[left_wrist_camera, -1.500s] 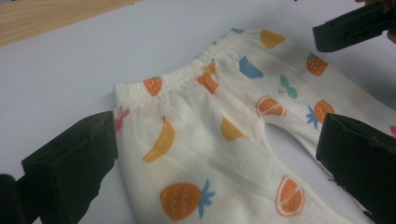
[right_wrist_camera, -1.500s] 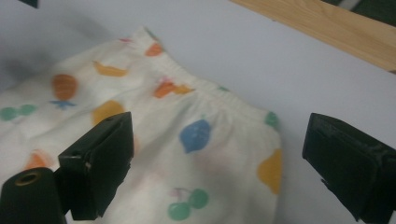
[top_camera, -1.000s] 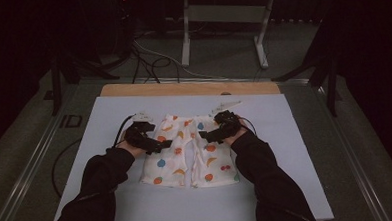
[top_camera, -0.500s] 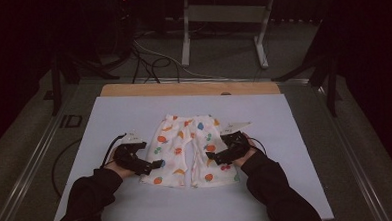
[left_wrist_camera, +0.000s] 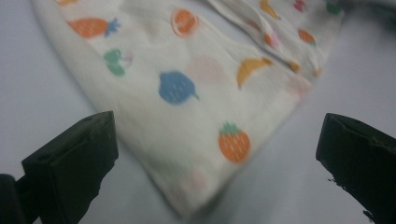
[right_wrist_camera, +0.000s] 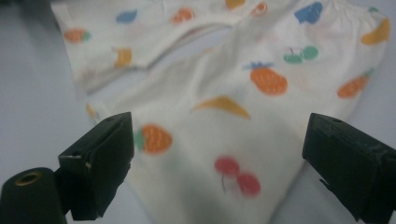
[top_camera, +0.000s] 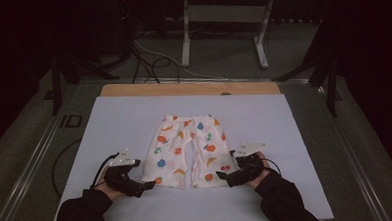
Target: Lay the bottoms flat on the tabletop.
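A pair of small cream-white cloth trousers printed with coloured fruit (top_camera: 188,150) lies flat on the pale lavender-white table mat (top_camera: 109,119), near the middle of the mat. The waistband is at the far end; the two leg hems point toward the person.

The left gripper (top_camera: 146,184) is positioned at the near outer corner of the left trouser leg. In the left gripper view, its two black jaws stand wide apart, one on each side of the hem corner of the trousers (left_wrist_camera: 187,107). The cloth lies between the jaws; neither jaw presses on it, and nothing is gripped. An orange strawberry print (left_wrist_camera: 234,143) lies between the jaws close to the hem edge.

The right gripper (top_camera: 222,176) is positioned at the near outer corner of the right trouser leg. In the right gripper view, its jaws are likewise wide apart, and the hem of the trousers (right_wrist_camera: 224,116) lies between them on the mat. A red cherry print (right_wrist_camera: 237,178) lies near the centre of the gap. Nothing is clamped.

Both grippers sit low over the mat, well apart from each other, with the person's dark sleeves (top_camera: 83,215) entering from the near edge. A bare wooden strip (top_camera: 188,89) borders the far side of the mat.
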